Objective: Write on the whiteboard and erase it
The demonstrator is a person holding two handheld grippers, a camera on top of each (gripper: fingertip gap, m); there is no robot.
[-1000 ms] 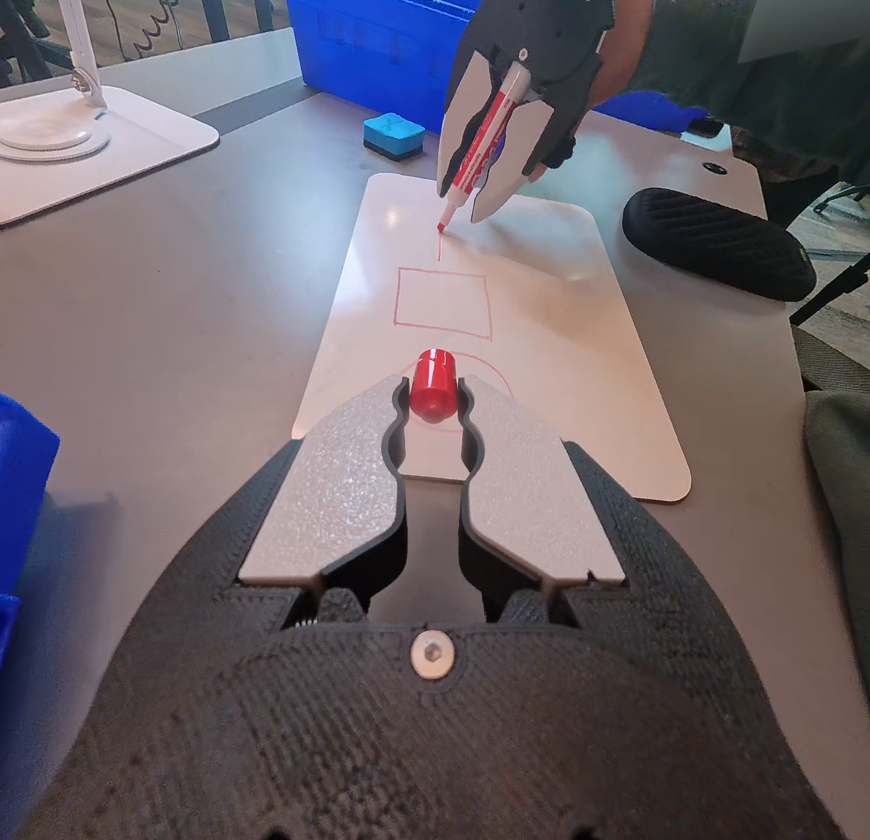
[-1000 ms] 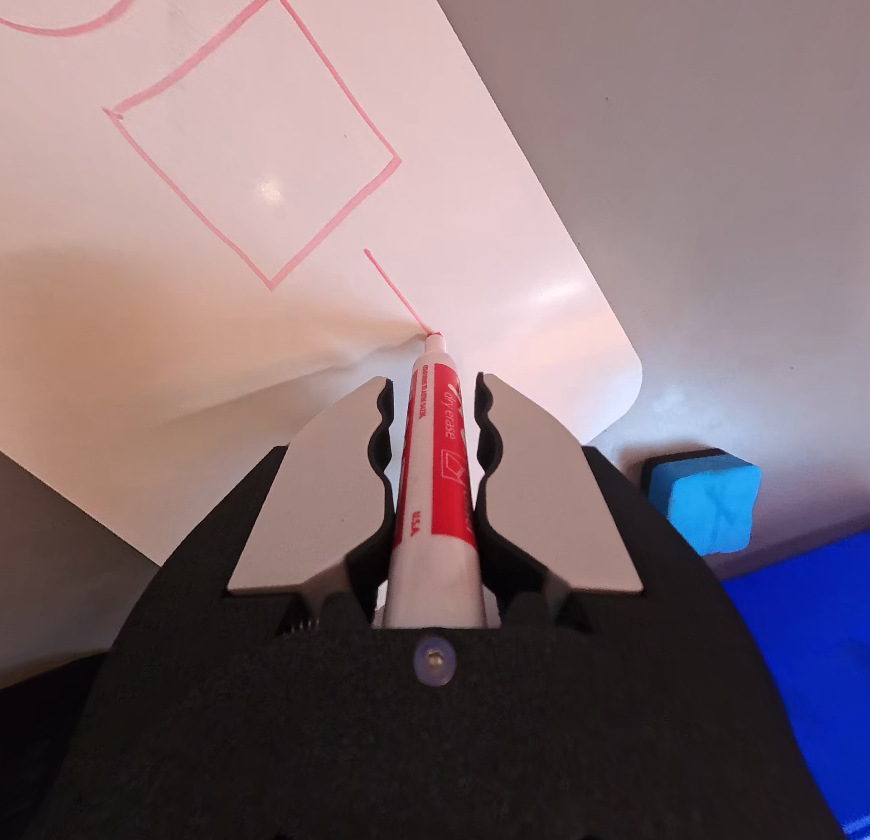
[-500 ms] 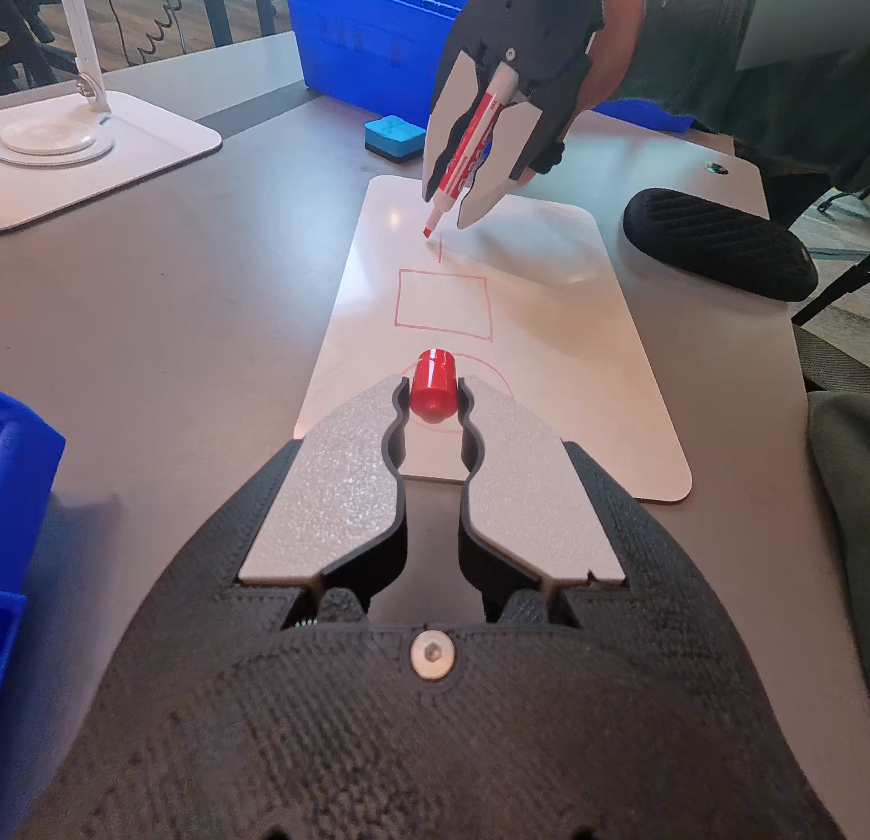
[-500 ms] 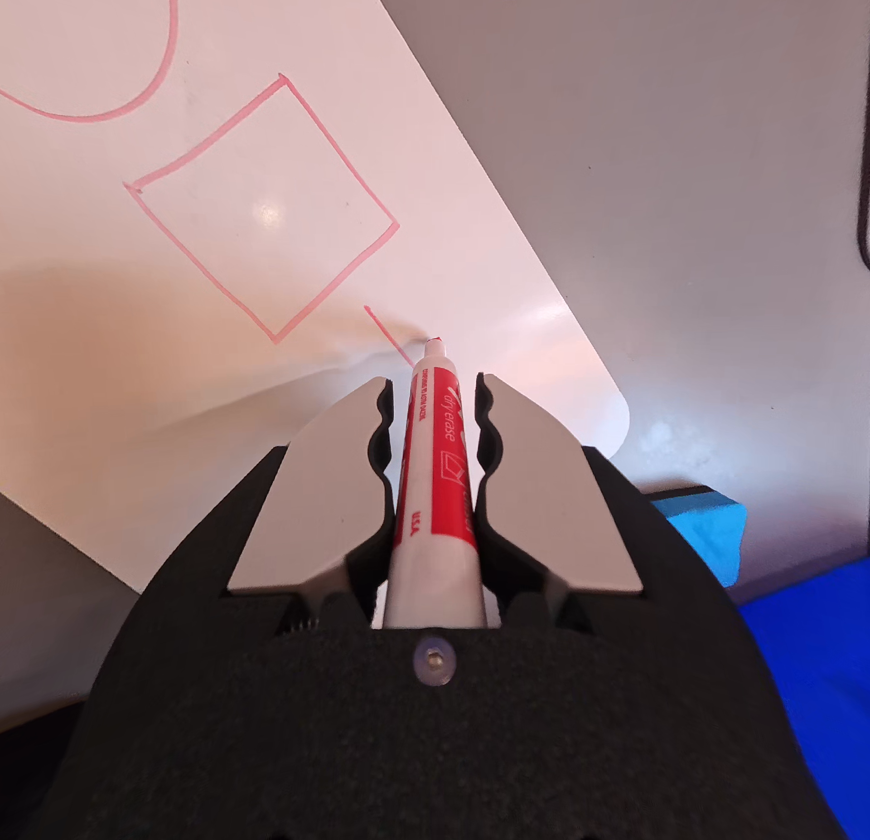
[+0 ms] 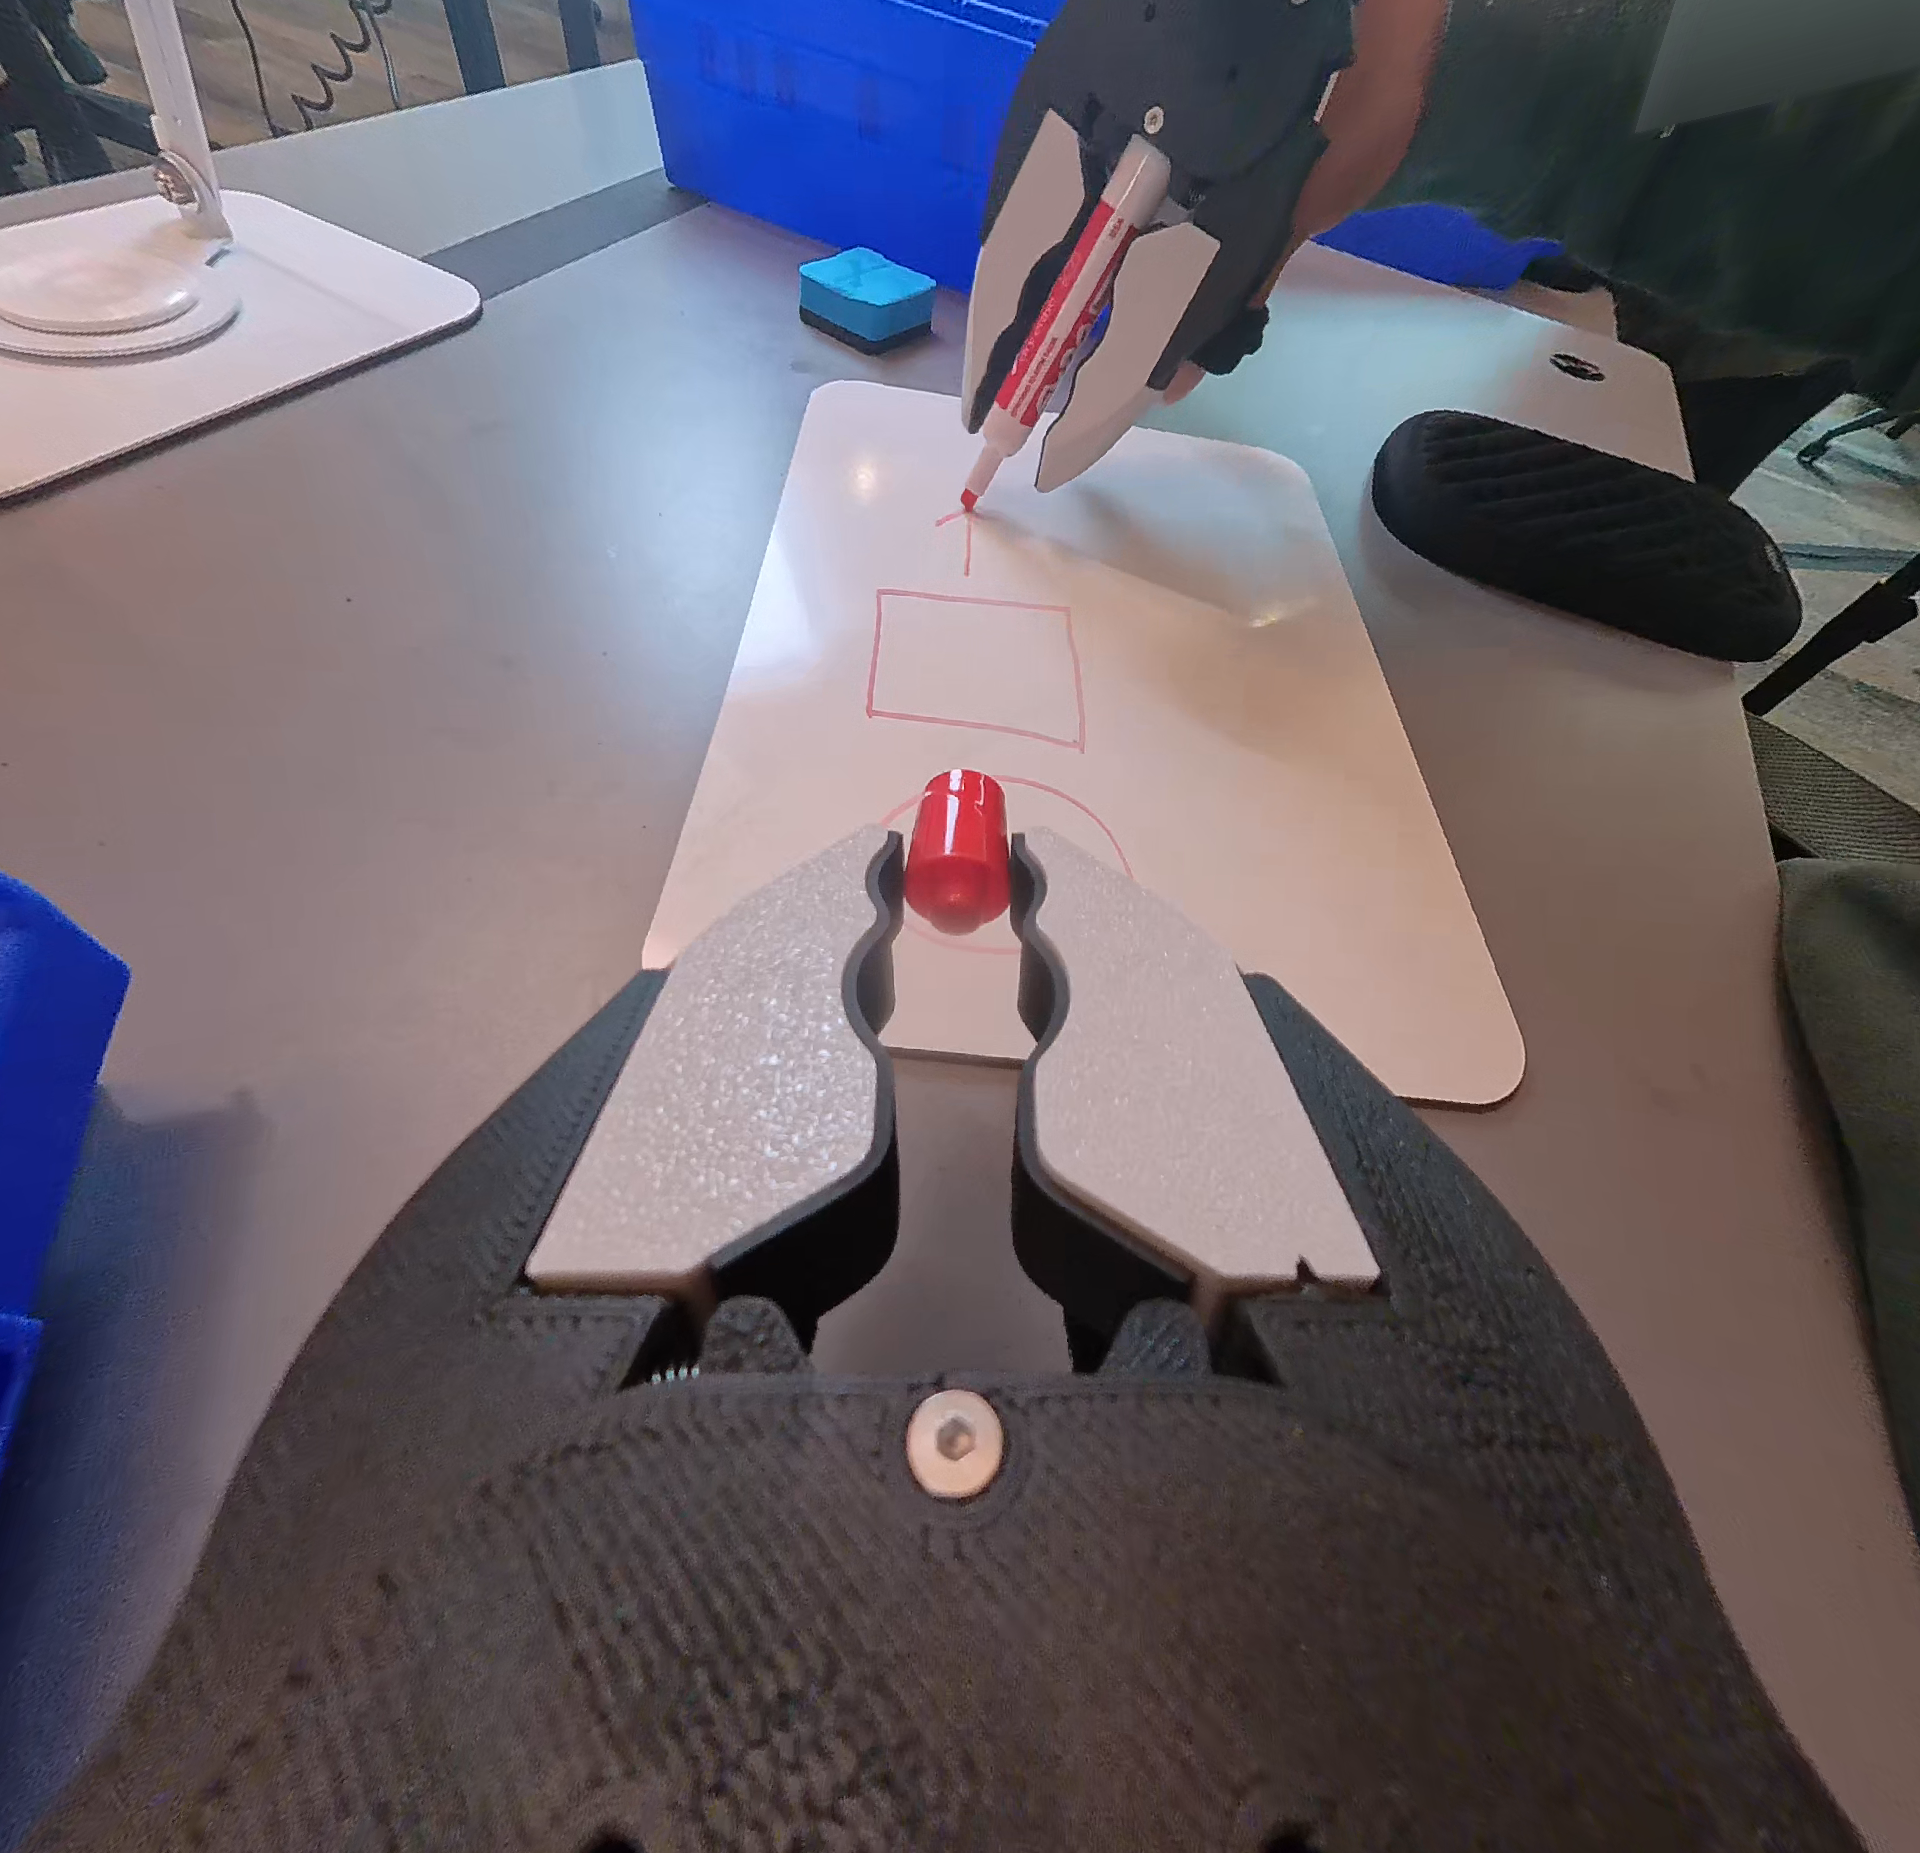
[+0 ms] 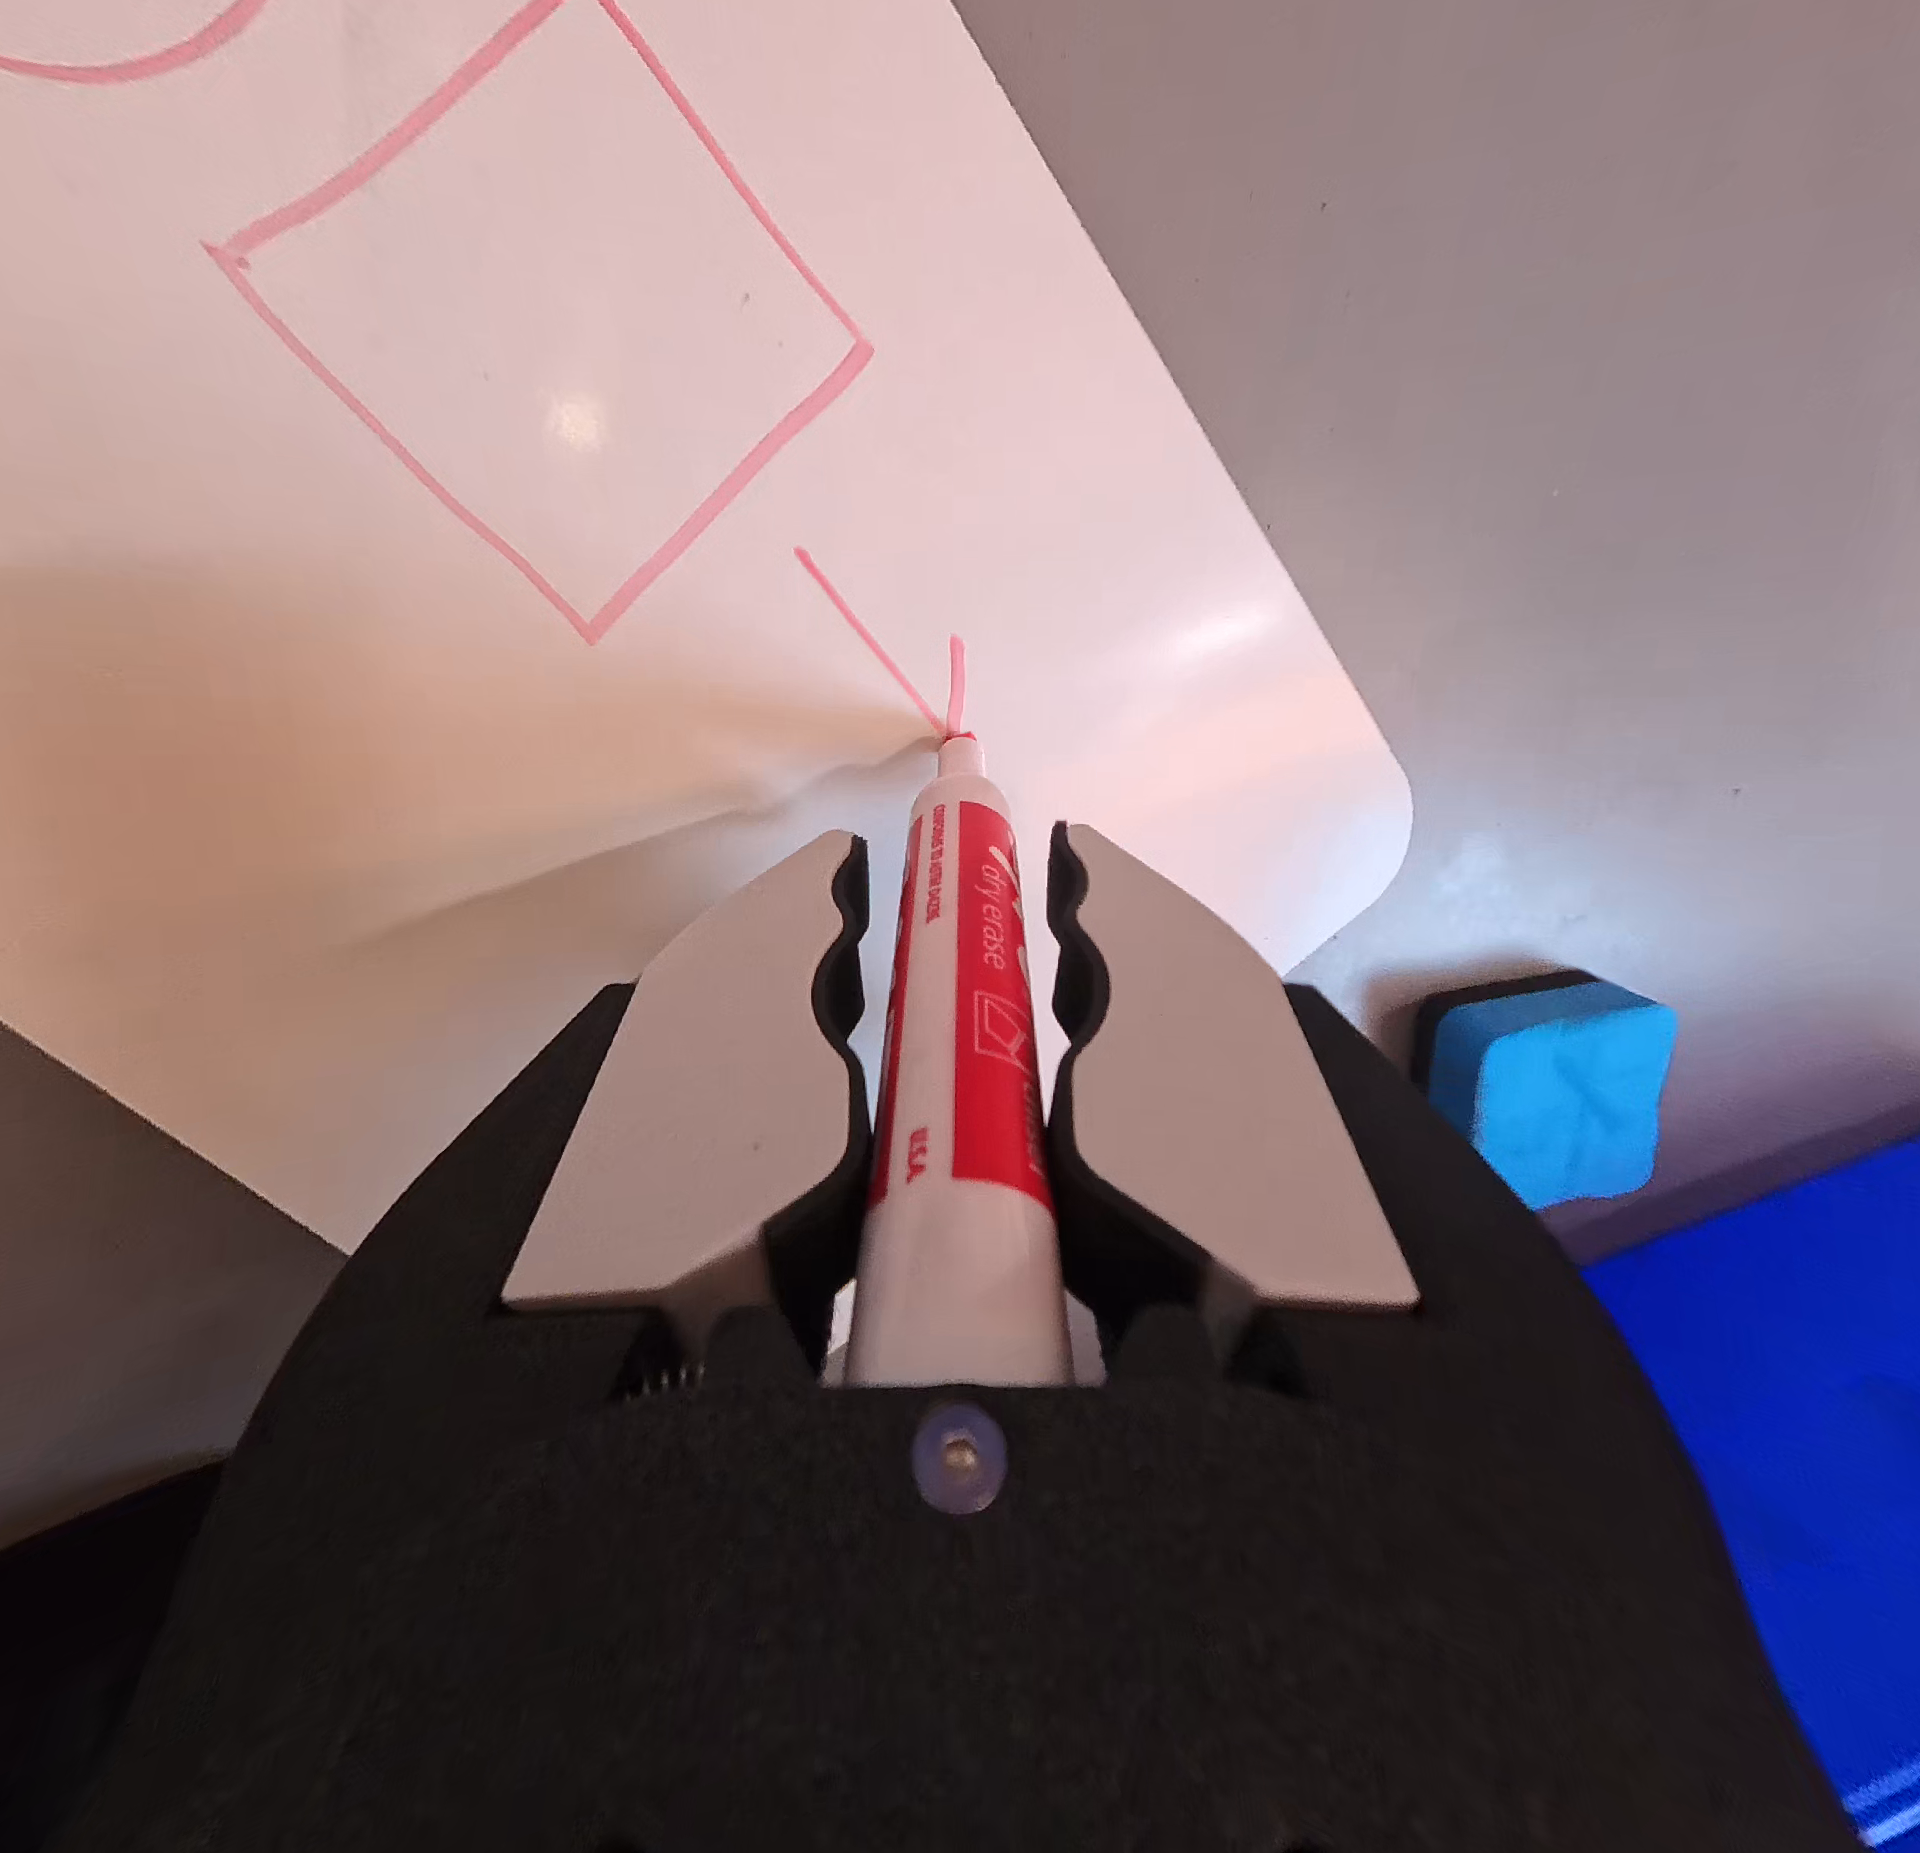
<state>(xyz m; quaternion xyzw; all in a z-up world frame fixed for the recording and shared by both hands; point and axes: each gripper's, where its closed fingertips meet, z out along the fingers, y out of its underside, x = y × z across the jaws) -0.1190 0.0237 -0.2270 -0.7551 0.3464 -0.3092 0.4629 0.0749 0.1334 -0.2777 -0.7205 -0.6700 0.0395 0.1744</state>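
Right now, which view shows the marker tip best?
The right wrist view: the marker tip sits close up, touching the whiteboard where two red strokes meet. The left wrist view shows it small and far off.

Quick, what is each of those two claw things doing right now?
Left gripper: closed on the small red plastic marker cap.
Right gripper: closed on the red-and-white dry-erase marker, tip on the white whiteboard.
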